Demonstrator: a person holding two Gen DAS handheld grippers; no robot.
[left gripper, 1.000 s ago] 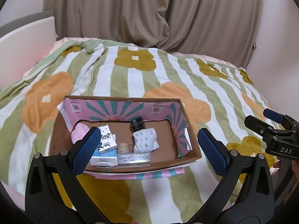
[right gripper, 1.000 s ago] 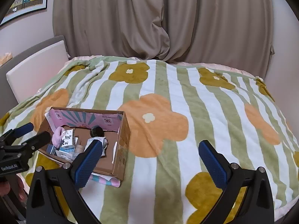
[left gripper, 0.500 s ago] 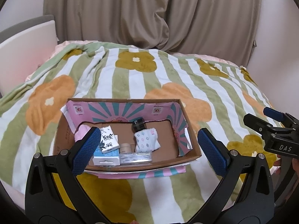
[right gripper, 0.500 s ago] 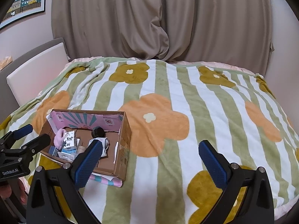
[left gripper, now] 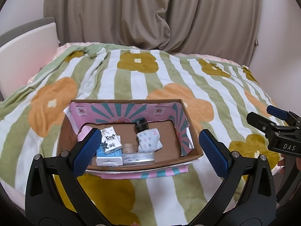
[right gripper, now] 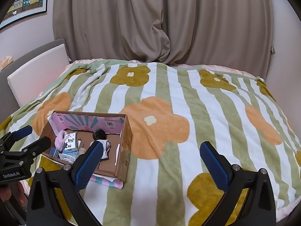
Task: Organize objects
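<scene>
The left hand-held gripper (left gripper: 149, 147) has its fingers wide apart and holds nothing. The cardboard box (left gripper: 190, 124) lies just ahead of it on the bed blanket (left gripper: 169, 71), with small packages (left gripper: 111, 140) inside. The right hand-held gripper (right gripper: 151, 160) is also spread apart and empty; the box is at its left.

The left gripper's near finger (left gripper: 87, 151) covers part of the pink fluffy thing (left gripper: 83, 132) in the cardboard box (left gripper: 190, 130). In the right wrist view, the right gripper's finger (right gripper: 88, 163) hides most of the patterned pouch (right gripper: 105, 146). Print on the small cartons (left gripper: 110, 141) is too small to read.
</scene>
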